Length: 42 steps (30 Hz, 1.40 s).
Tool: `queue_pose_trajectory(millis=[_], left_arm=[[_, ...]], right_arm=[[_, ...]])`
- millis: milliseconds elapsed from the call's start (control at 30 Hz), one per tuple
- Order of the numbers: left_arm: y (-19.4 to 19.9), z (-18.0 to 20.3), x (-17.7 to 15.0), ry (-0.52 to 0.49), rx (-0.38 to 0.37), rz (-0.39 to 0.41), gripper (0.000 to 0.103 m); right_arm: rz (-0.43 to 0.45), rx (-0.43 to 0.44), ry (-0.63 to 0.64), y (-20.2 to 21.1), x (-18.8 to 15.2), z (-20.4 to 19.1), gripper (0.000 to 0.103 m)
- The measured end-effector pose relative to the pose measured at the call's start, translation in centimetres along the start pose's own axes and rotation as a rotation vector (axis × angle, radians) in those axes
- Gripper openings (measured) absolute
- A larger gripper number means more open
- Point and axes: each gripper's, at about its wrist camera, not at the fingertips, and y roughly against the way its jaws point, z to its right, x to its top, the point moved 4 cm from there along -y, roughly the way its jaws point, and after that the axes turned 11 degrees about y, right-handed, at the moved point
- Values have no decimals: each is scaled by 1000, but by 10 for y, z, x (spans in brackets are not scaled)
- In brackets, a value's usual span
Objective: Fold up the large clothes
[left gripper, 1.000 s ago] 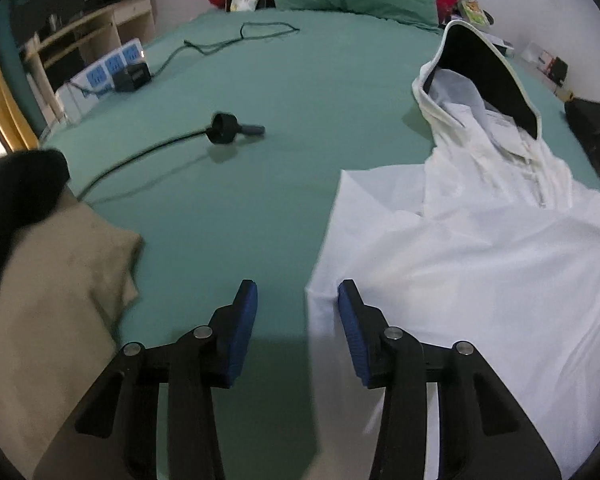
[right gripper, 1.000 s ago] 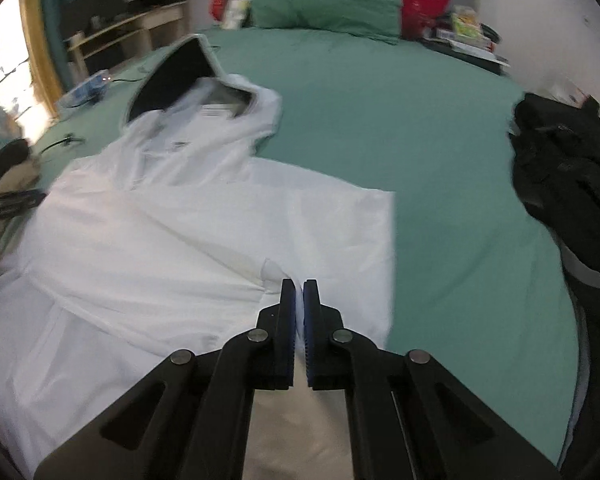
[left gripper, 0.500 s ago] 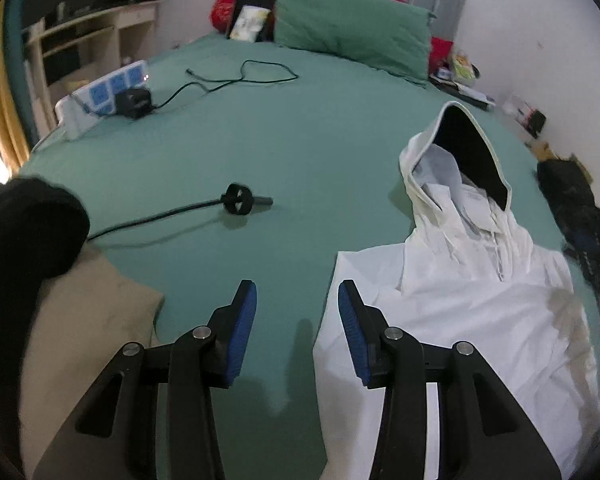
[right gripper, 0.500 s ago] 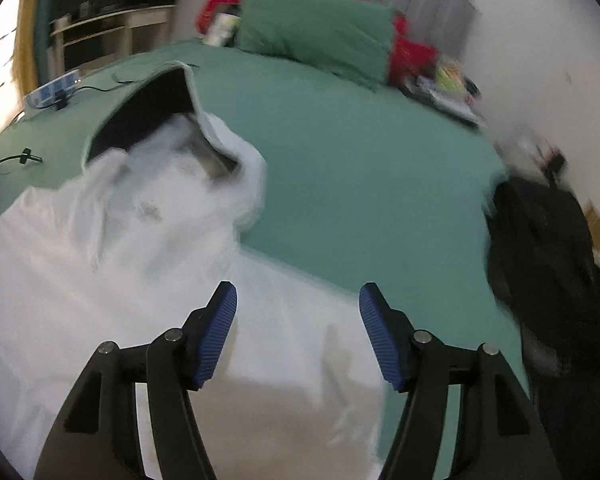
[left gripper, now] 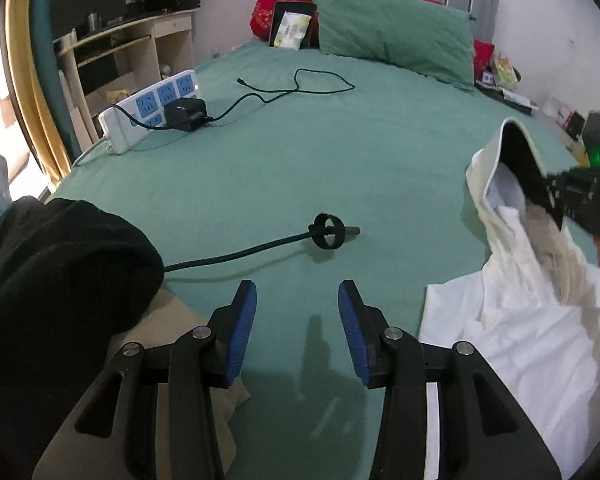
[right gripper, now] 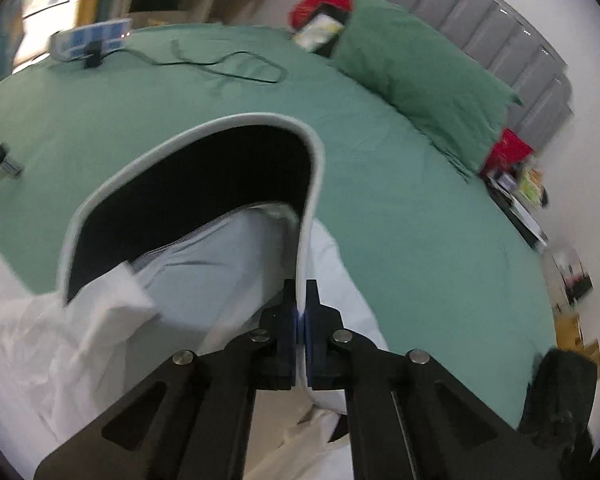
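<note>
A white hooded jacket (left gripper: 540, 344) with a black hood lining lies on the green bed (left gripper: 340, 152) at the right. My left gripper (left gripper: 296, 324) is open and empty above bare sheet, left of the jacket's edge. My right gripper (right gripper: 300, 300) is shut on the pale rim of the hood (right gripper: 308, 200) and holds it raised; the black lining (right gripper: 204, 200) faces the camera. The right gripper also shows in the left wrist view (left gripper: 588, 196) at the hood.
A black cable with a round plug (left gripper: 328, 232) lies ahead of the left gripper. A black garment on a beige one (left gripper: 60, 280) lies at left. A power strip (left gripper: 152, 108) with charger, a green pillow (left gripper: 392, 32), and dark clothes (right gripper: 560, 396) at right.
My right gripper let go of the jacket's body, opened, moved forward to the hood and shut on its rim. My left gripper rose and swung left, staying open.
</note>
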Motion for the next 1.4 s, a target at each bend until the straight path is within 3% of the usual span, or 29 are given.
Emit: queue_pose_trajectory(millis=[167, 467, 633, 700, 767, 800, 900, 1067, 1133, 1200, 1300, 1400], left_arm=[[9, 0, 1, 11, -23, -7, 45], [16, 2, -1, 8, -43, -38, 45], [6, 2, -5, 4, -32, -69, 45], [6, 3, -3, 1, -37, -64, 45], [8, 5, -1, -8, -37, -51, 45], [8, 5, 0, -16, -33, -40, 45], [9, 5, 2, -31, -19, -18, 45], [4, 0, 5, -10, -17, -16, 45], [1, -3, 7, -4, -14, -15, 45], [-1, -6, 8, 1, -8, -14, 45], [-3, -10, 10, -4, 18, -1, 45], [-5, -14, 11, 7, 25, -7, 45]], right_arm=[[-33, 0, 179, 39, -33, -35, 3], [-165, -143, 557, 68, -111, -82, 4], [-162, -4, 406, 75, -122, -64, 19], [-151, 61, 301, 84, -120, -50, 33], [-108, 126, 184, 97, -113, -31, 61], [-78, 155, 134, 106, -110, -22, 64], [19, 203, -6, 129, -91, 10, 68], [129, 184, -164, 132, -44, 63, 77], [116, 177, -195, 111, -25, 79, 78], [79, 223, -216, 82, -10, 82, 81], [4, 434, -224, 32, -1, 67, 87], [-27, 507, -155, 4, -3, 40, 88]])
